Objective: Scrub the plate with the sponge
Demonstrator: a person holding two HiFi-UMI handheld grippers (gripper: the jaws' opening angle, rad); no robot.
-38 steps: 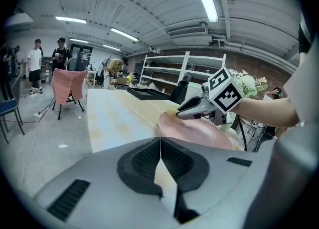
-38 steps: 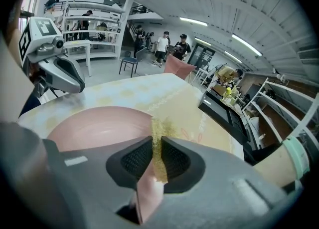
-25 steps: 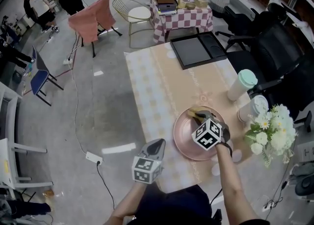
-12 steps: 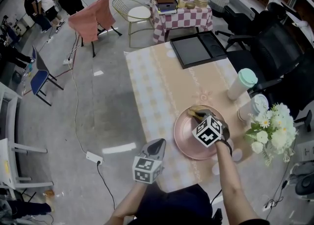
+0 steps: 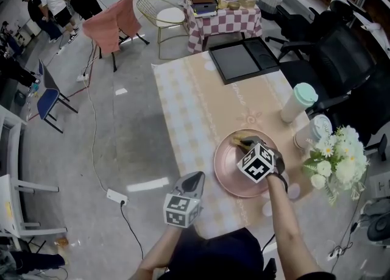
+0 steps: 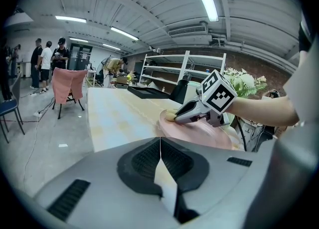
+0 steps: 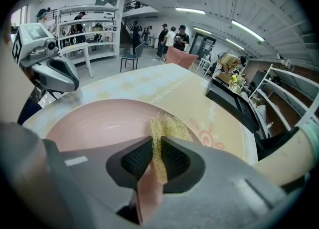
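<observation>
Between the jaws of the right hand-held gripper [image 7: 156, 149] sits the sponge [image 7: 168, 129], a yellow mesh pad. The jaws are clenched on its near end. The rest of the sponge protrudes ahead of the jaw tips and lies on the plate [image 7: 97, 123], close to the plate's far rim. The plate is pink and round. It rests flat on the bench [image 5: 201, 102], directly beneath this hand-held gripper.

Left hand-held gripper [image 6: 160, 145]: jaws clenched together, pads touching, nothing between them. It is held at the near left edge of the bench, apart from the plate. The plate and the right hand-held gripper lie ahead of it and to its right.

Right of the right hand-held gripper:
- a cup with a green lid [image 5: 298, 103], upright on the bench
- a second cup [image 5: 314, 132], just beside the first and closer to the plate
- flowers [image 5: 335, 160], white, at the bench edge

Well ahead of both hand-held grippers, a black tray [image 5: 241, 60] lies at the far end of the bench
</observation>
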